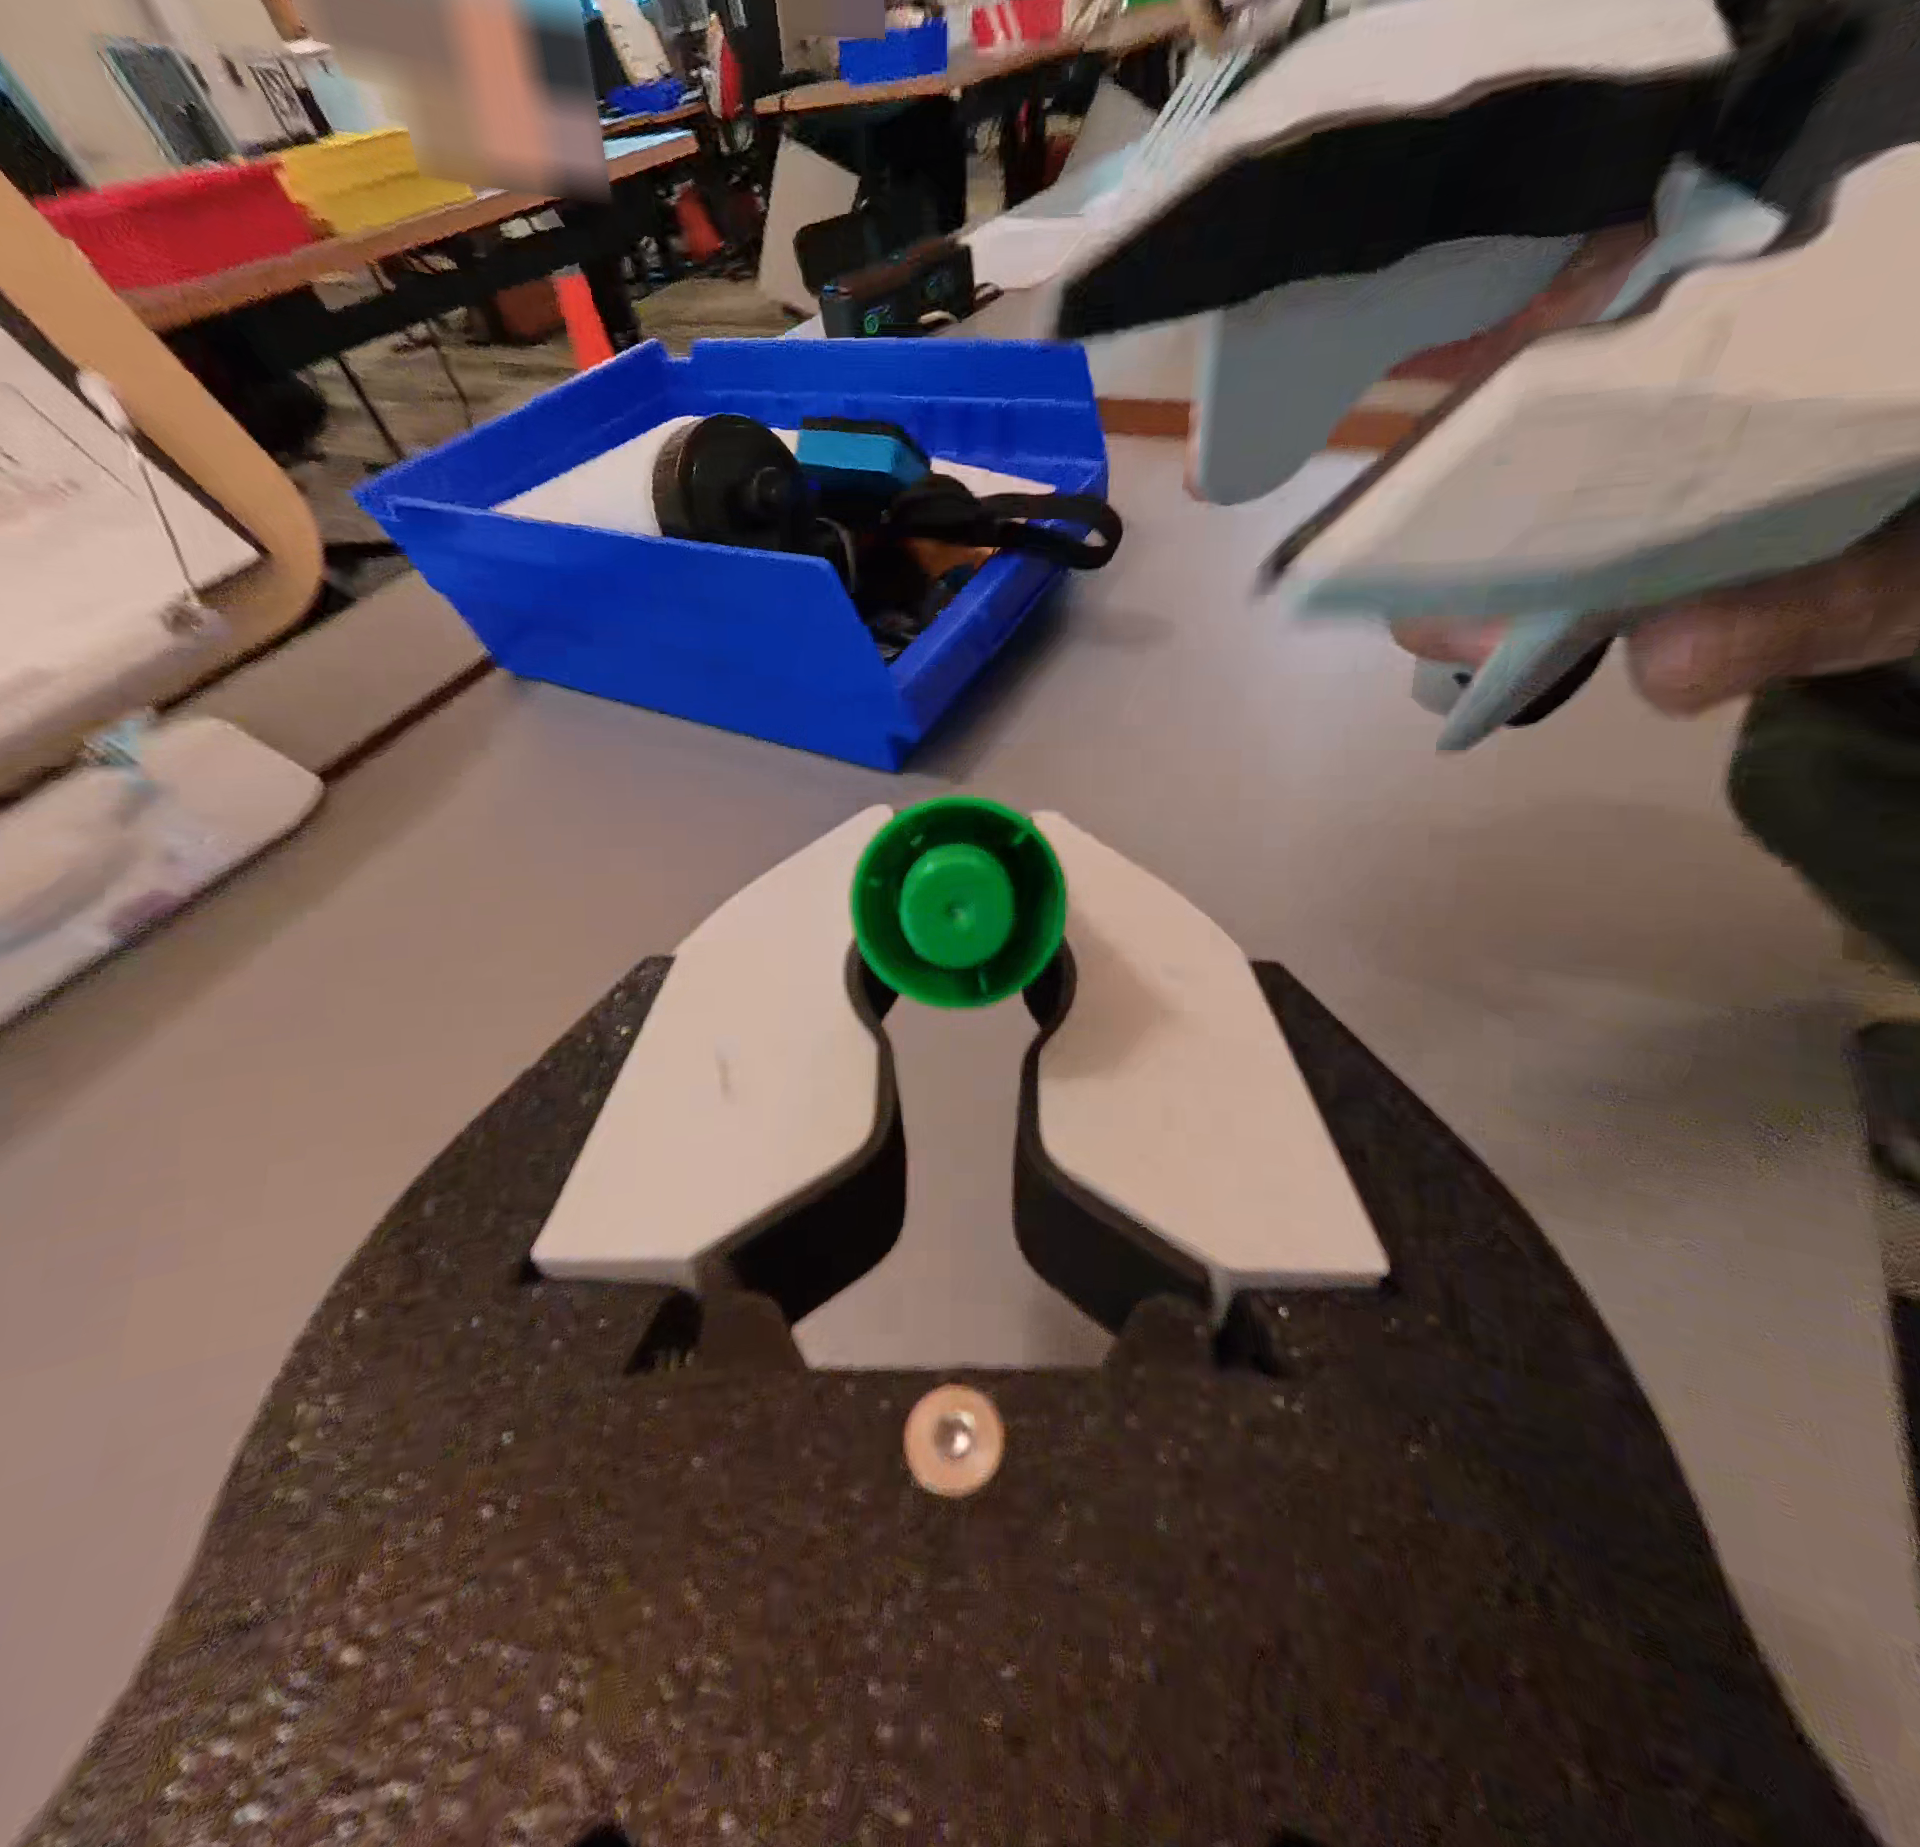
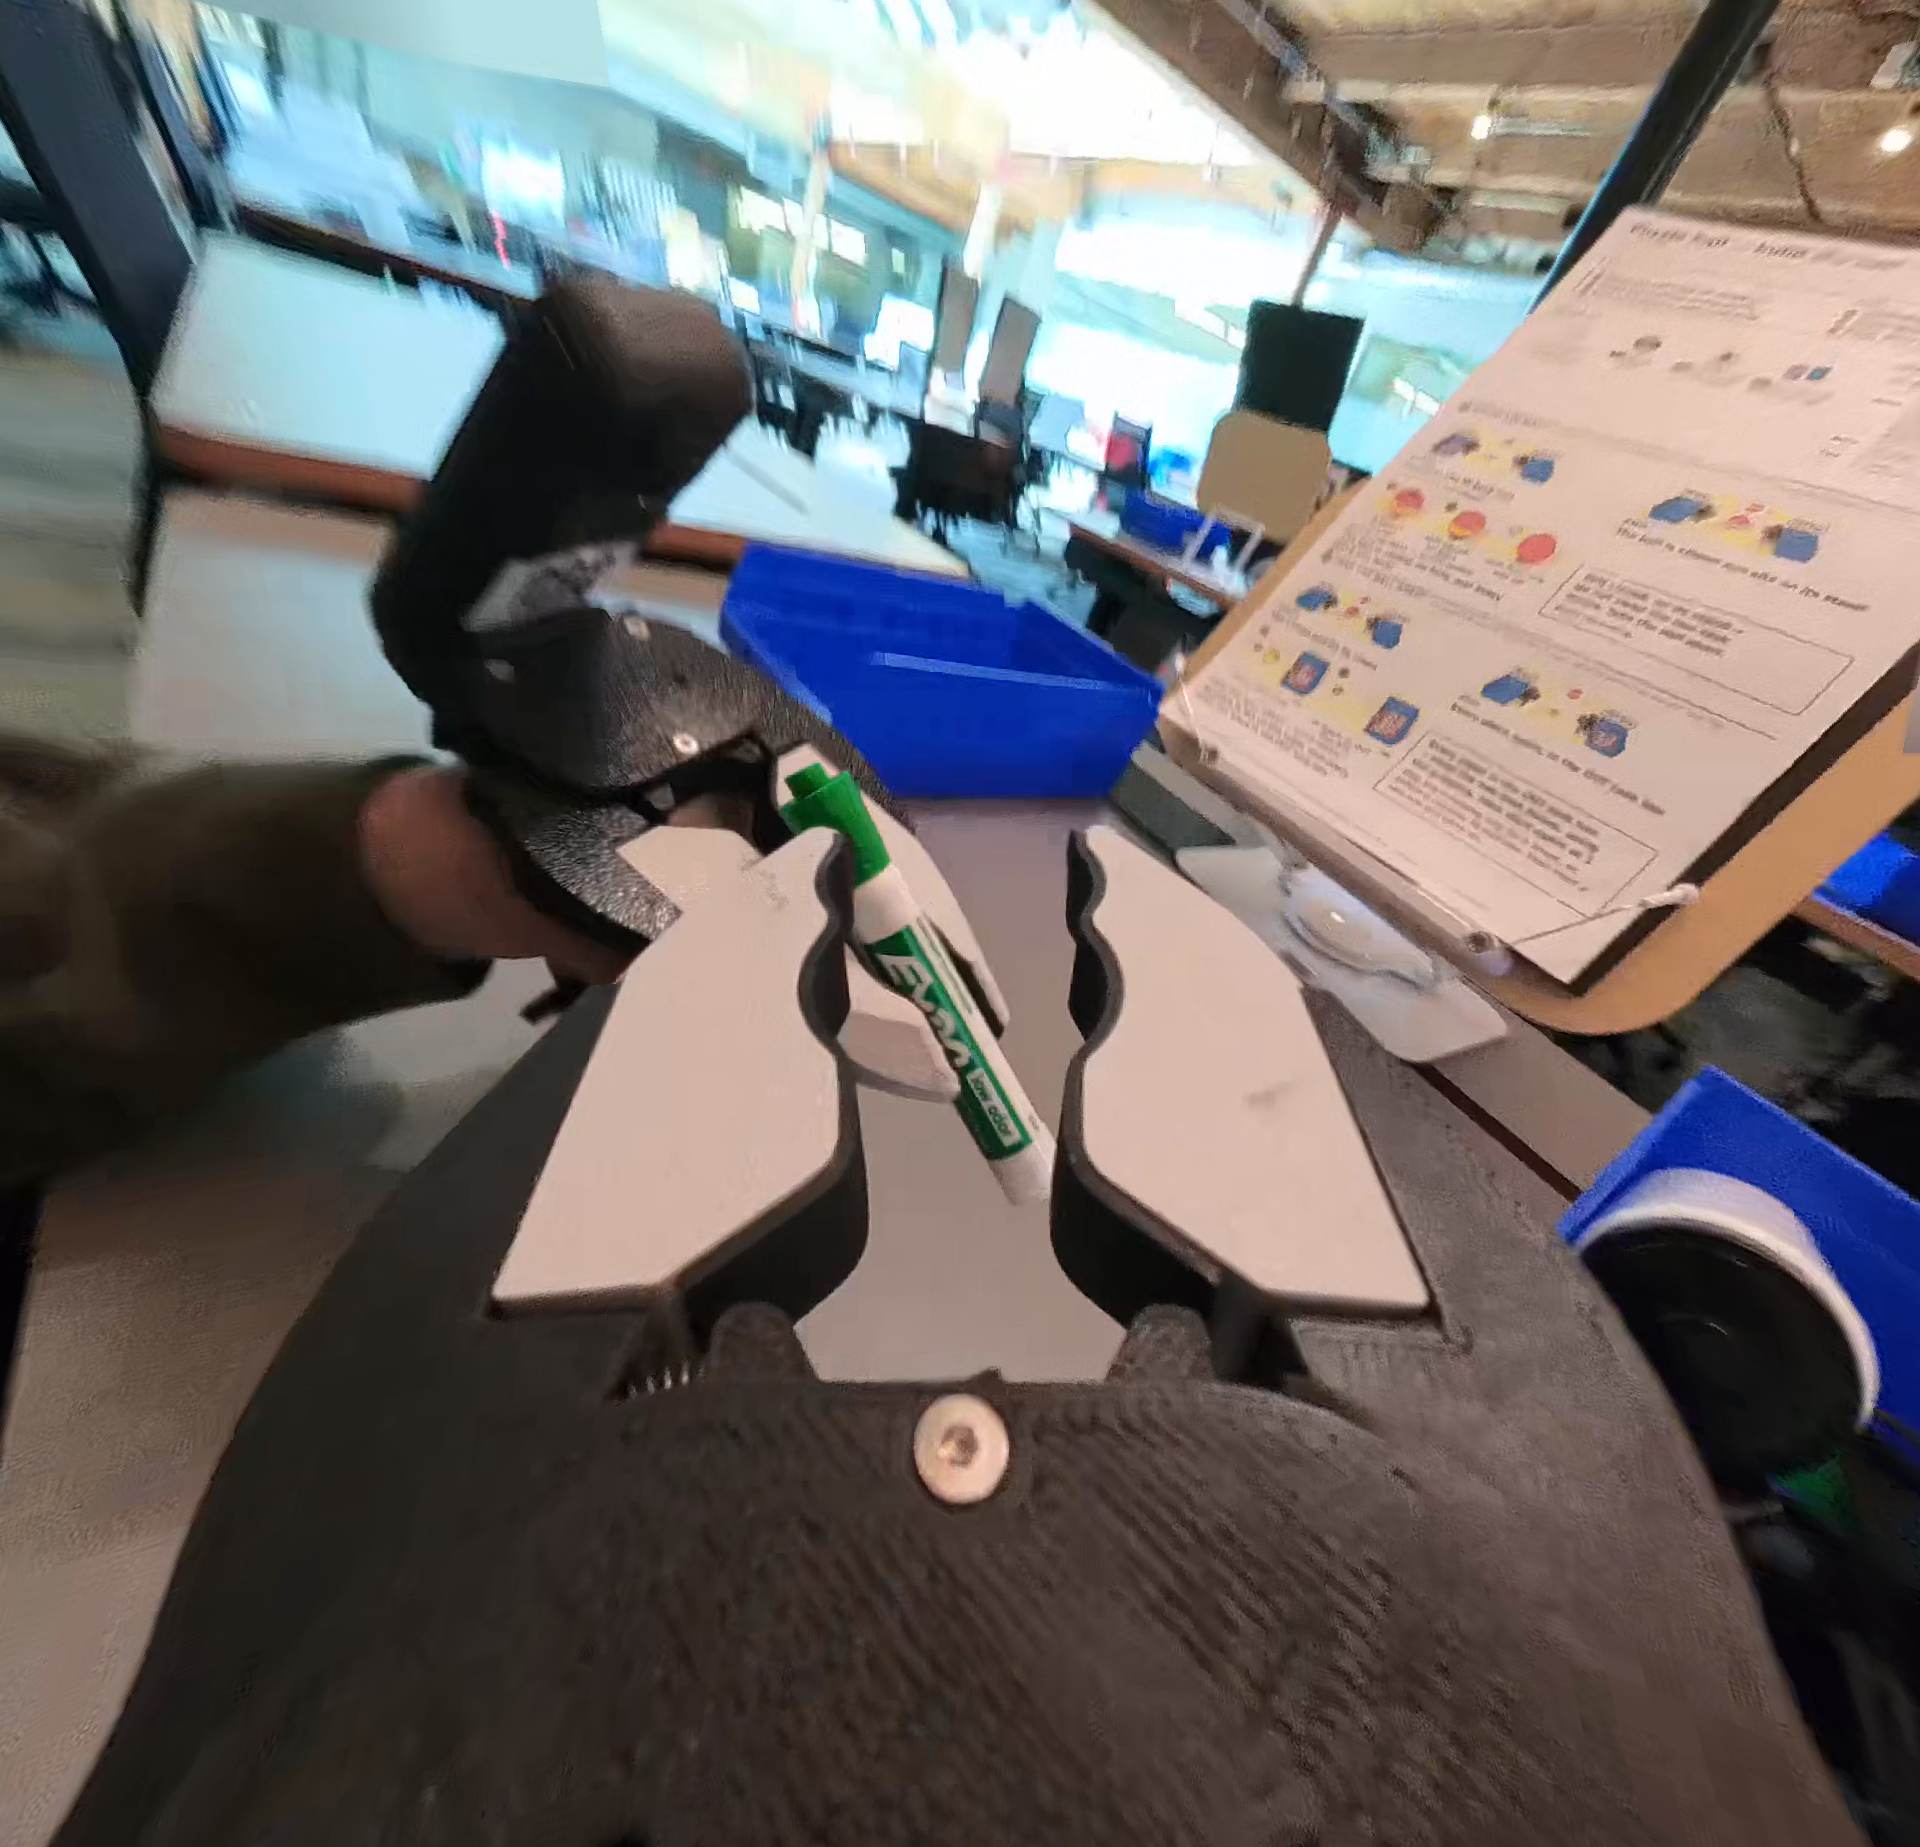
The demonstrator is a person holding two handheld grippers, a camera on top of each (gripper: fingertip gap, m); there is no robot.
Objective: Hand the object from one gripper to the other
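A green-and-white marker [image 1: 957,902] is clamped between the fingers of my left gripper [image 1: 961,827], which is shut on it; I see it end-on, green cap toward the camera. My right gripper [image 1: 1174,447] shows blurred at the upper right of the left wrist view, held by a hand. In the right wrist view the marker [image 2: 935,1018] stands tilted in the gap of my right gripper [image 2: 956,841], which is open around it. The left gripper [image 2: 883,956] holds the marker from the left. The marker's white lower end lies close to the right finger [image 2: 1226,1091].
A blue bin [image 1: 675,613] with a black-and-white roll and other items sits on the grey table [image 1: 1351,966] ahead. In the right wrist view there are an empty blue bin [image 2: 935,696], a tilted board with a printed sheet [image 2: 1558,654], and another blue bin [image 2: 1714,1143] at the right. Tip to tip, the grippers are about 7 cm apart.
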